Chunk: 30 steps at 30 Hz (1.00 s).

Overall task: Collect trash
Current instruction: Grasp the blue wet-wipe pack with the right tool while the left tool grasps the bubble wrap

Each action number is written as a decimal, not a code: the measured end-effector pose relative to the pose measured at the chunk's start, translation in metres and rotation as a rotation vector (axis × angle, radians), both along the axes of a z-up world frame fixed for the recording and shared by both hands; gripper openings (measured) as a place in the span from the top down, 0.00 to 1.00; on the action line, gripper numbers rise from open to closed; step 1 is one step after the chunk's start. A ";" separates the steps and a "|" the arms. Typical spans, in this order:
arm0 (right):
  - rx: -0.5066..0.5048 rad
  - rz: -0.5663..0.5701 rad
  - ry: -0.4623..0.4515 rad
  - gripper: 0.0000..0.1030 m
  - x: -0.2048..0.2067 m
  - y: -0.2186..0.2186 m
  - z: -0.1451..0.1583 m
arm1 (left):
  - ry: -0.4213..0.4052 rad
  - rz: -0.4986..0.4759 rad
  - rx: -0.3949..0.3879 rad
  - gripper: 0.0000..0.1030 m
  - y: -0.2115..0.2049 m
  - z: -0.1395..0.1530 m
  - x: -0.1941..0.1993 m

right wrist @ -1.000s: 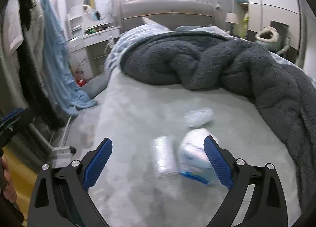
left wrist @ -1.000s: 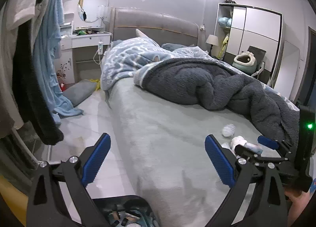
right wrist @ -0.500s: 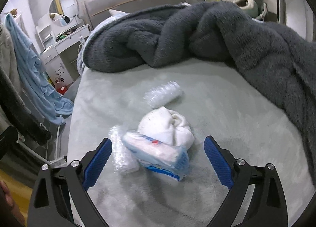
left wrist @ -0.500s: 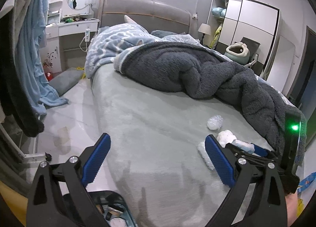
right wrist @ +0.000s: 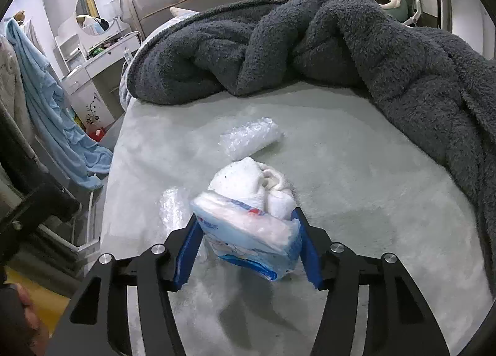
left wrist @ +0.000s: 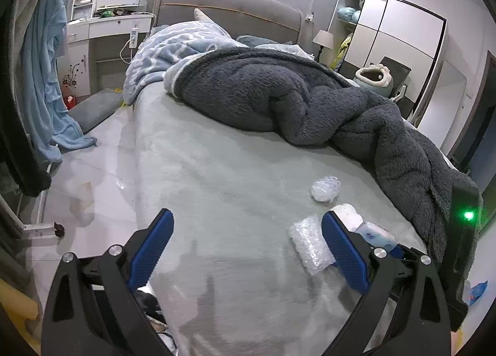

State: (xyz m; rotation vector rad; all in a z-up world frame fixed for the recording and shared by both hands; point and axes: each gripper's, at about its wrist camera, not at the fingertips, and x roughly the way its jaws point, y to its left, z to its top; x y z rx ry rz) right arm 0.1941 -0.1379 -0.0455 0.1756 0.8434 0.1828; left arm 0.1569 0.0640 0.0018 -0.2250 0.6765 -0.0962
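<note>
Trash lies clustered on the bed (right wrist: 356,176) just before the dark blanket (right wrist: 310,46). Having just closed, the right tool (right wrist: 246,252) pinches the tissue pack (right wrist: 248,238) for lifting; the left tool (left wrist: 245,255) waits wide open, empty.

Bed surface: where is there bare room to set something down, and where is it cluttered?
Bare sheet runs from the dark fleece blanket to the floor-side edge. The cluster nearer the foot is crowded: two bubble wrap pieces, a white cloth bundle, and the tissue pack in the right claw.
</note>
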 end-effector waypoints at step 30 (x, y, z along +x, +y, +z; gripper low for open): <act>0.132 0.083 0.018 0.62 -0.013 -0.070 0.011 | 0.183 -0.047 -0.076 0.34 -0.071 -0.064 0.032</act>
